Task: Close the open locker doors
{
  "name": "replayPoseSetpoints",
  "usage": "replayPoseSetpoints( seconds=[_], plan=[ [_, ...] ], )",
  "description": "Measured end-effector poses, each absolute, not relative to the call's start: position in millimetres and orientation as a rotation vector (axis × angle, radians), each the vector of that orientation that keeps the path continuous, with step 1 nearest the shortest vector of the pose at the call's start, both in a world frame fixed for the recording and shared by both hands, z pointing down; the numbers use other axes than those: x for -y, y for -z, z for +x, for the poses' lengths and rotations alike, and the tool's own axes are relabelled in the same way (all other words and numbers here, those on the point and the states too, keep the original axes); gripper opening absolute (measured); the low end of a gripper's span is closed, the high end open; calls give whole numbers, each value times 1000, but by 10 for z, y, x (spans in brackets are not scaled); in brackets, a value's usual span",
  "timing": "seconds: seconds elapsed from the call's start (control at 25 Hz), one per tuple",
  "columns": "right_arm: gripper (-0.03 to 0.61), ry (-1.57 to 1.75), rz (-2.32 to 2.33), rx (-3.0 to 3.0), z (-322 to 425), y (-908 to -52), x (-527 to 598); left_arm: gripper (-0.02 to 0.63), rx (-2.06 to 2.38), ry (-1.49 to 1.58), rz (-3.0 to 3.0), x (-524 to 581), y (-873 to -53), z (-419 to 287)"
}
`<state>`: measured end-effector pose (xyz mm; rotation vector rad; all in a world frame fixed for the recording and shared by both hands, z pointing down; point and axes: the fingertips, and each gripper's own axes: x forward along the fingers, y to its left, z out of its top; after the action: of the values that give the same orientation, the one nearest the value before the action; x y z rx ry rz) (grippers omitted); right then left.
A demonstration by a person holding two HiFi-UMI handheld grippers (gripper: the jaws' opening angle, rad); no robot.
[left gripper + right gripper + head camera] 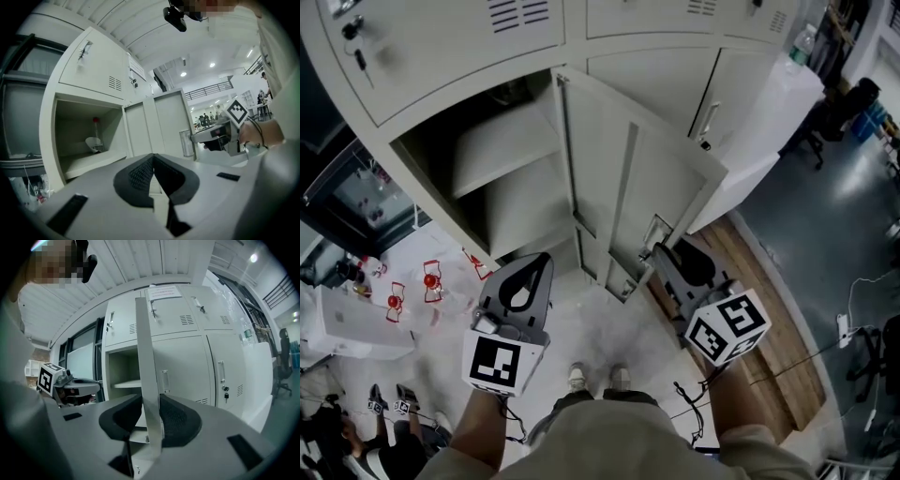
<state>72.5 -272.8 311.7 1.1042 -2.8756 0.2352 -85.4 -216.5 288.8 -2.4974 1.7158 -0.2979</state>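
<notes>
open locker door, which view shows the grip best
Right gripper view: the door stands edge-on between the right tongs, pads on both faces. Head and left gripper views show its inner face, the tongs at its edge.

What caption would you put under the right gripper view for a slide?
The right gripper grips the edge of the open locker door, with closed lockers beyond.
</notes>
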Motion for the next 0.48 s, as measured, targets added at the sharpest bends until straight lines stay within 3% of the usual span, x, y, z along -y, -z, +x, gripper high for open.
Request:
replayPoseSetpoints(
  seconds=[0.48],
  plan=[
    [157,-170,783,3027,-261,-2878,1987,6,-1904,324,-2365,1648,-2861,-1589]
  ],
)
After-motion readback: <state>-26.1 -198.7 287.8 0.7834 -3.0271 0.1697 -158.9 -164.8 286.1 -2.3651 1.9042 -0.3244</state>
